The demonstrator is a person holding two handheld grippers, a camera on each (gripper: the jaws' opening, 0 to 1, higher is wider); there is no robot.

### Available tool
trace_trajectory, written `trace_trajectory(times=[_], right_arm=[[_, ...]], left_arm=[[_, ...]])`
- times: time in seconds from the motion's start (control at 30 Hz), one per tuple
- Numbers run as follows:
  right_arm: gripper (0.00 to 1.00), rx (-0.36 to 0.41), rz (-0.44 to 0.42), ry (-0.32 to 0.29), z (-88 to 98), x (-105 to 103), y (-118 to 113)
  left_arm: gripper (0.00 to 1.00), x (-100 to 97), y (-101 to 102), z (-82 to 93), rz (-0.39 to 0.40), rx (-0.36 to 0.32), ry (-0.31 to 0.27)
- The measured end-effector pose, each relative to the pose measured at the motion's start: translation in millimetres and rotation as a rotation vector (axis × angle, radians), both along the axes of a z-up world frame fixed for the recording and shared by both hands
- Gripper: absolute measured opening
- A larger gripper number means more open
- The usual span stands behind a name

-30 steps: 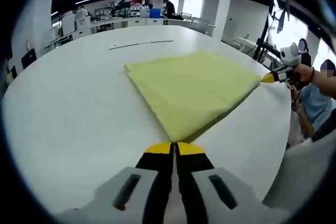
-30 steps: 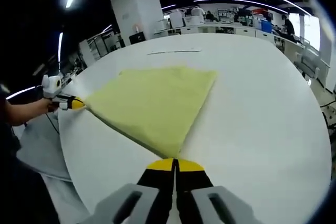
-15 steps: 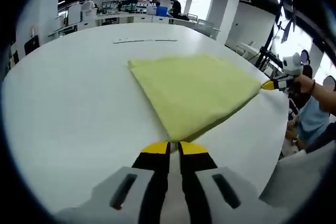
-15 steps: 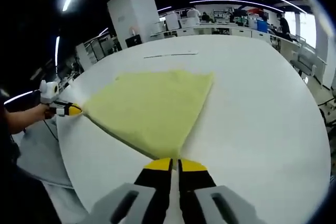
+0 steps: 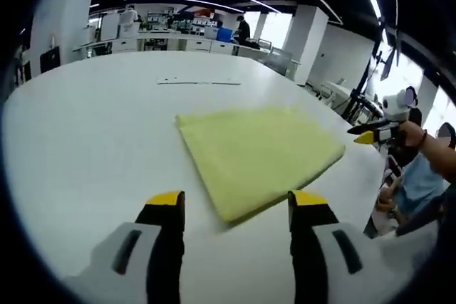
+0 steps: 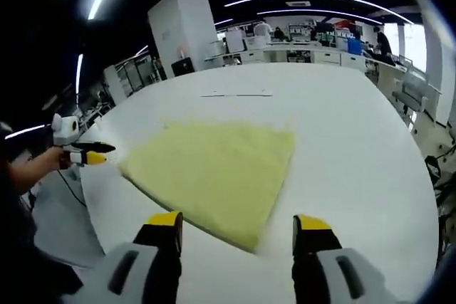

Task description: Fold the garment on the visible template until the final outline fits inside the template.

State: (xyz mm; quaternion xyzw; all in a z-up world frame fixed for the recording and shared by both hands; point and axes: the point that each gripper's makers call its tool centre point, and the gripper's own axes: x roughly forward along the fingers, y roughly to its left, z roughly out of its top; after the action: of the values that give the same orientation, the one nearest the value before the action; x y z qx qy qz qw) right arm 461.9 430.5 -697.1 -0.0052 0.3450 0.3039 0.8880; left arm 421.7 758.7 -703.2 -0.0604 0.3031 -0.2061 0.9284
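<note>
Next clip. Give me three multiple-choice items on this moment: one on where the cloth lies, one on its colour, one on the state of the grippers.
1. Where does the garment lie?
A. flat on the white table
B. hanging from both grippers
C. on the floor

2. What colour is the garment?
A. dark blue
B. pale yellow-green
C. red

3. How do the left gripper and right gripper stand?
A. both shut on the garment
B. one open, one shut
C. both open, free of the garment

Answers: 1 A, it is spread on the tabletop in both views. 2 B, seen in both views. 3 C, each view shows its jaws wide apart with the garment's corner lying between them, untouched.
</note>
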Motion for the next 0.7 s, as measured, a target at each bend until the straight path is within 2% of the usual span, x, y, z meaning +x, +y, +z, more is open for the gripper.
trace_trajectory(times=[0.07, 0.17, 0.27, 0.33, 0.47, 0.53, 0.7], right_arm=[[0.73, 0.013, 0.006, -0.006, 8.4, -2, 5], [0.77, 0.022, 0.048, -0.025, 22.6, -10, 19], [0.85, 0.014, 0.053, -0.038, 28.8, -14, 25], [0.9, 0.006, 0.076, -0.079, 34.9, -14, 31], [0.96, 0.015, 0.106, -0.1, 39.7, -15, 40], [0.98, 0.015, 0.102, -0.105, 40.8, -16, 42], [1.0, 0.012, 0.064, -0.127, 43.3, -14, 38]], left_arm=[[0.64, -1.4, -3, 6.0, -0.025, -0.001, -0.009], [0.75, -2.2, -3, 12.4, -0.033, 0.034, -0.028], [0.79, -2.0, -3, 18.9, -0.013, 0.014, -0.036], [0.83, -3.0, -3, 20.9, -0.005, -0.006, -0.033], [0.92, -9.1, -6, 20.6, -0.02, 0.039, -0.022], [0.96, -10.1, -6, 22.6, -0.021, 0.04, -0.025], [0.99, -11.7, -8, 29.1, -0.013, 0.045, -0.042]])
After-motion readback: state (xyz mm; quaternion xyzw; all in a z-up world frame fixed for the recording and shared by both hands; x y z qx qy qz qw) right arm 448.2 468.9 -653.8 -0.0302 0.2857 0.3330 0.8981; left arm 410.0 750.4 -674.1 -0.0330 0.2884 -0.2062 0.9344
